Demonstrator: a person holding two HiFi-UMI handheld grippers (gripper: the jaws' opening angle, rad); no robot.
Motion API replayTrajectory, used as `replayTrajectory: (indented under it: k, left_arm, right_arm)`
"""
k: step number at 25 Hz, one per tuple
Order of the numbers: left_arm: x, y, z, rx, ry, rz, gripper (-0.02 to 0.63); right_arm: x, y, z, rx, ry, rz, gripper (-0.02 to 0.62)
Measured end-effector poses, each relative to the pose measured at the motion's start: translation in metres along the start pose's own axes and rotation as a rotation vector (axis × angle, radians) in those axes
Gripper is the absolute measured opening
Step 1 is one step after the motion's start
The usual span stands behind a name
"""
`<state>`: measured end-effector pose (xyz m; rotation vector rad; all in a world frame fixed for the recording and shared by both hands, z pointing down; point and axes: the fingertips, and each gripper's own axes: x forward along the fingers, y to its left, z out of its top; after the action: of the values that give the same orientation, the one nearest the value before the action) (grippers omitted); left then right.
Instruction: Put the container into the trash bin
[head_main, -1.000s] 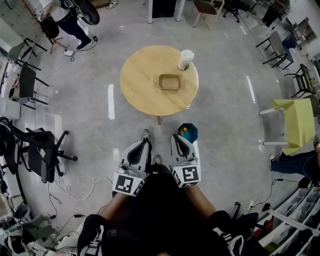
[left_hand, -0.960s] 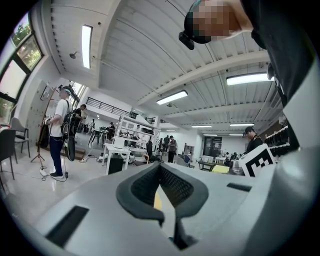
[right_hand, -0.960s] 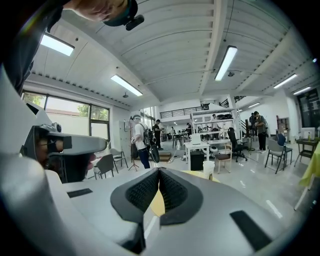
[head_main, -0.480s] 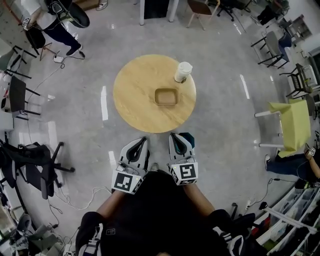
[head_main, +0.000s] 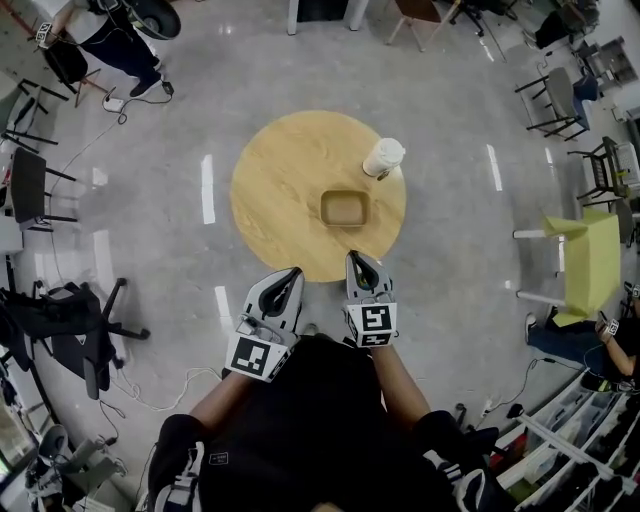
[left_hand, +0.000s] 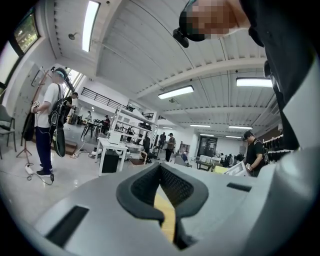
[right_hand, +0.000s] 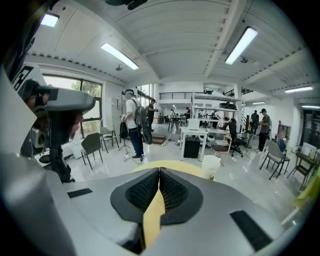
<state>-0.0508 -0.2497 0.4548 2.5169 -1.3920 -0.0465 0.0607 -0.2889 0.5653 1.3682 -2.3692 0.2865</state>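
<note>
While left tongs (head_main: 292, 272) and right tongs (head_main: 354, 258) sit closed, the container (head_main: 345, 208) lies crosswise, mouth up.

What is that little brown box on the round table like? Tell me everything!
The box is a shallow tan tray with rounded corners and a raised rim, and it looks like pressed paper. It is open on top and looks empty. It lies flat on the round wooden table, a little right of the middle. Only the table touches it. The white cup stands apart from it, farther back and to the right.
</note>
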Motion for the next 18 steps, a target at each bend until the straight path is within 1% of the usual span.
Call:
replayTrajectory:
  k: [2, 4, 7, 9, 11, 12, 14, 18]
  left_arm:
    - [0.008, 0.010, 0.000, -0.007, 0.002, -0.003, 0.009]
    - [0.018, 0.019, 0.001, -0.011, 0.005, -0.003, 0.009]
    - [0.032, 0.035, -0.004, -0.022, 0.038, 0.005, 0.009]
    - [0.040, 0.045, -0.007, -0.028, 0.048, 0.014, 0.009]
    - [0.046, 0.053, -0.008, -0.033, 0.044, 0.017, 0.009]
    - [0.048, 0.056, -0.008, -0.037, 0.047, 0.018, 0.009]
    - [0.053, 0.062, -0.007, -0.047, 0.052, 0.021, 0.009]
    - [0.059, 0.070, -0.012, -0.059, 0.061, 0.041, 0.009]
  right_arm:
    - [0.019, -0.005, -0.015, -0.040, 0.061, 0.008, 0.028]
    - [0.041, -0.009, -0.038, -0.086, 0.146, 0.041, 0.028]
    - [0.072, -0.015, -0.080, -0.146, 0.319, 0.109, 0.029]
    - [0.091, -0.021, -0.107, -0.206, 0.423, 0.131, 0.035]
    - [0.108, -0.026, -0.132, -0.286, 0.507, 0.147, 0.077]
    - [0.115, -0.028, -0.144, -0.332, 0.544, 0.153, 0.117]
    - [0.129, -0.035, -0.167, -0.436, 0.613, 0.163, 0.133]
    - [0.149, -0.049, -0.206, -0.653, 0.725, 0.190, 0.144]
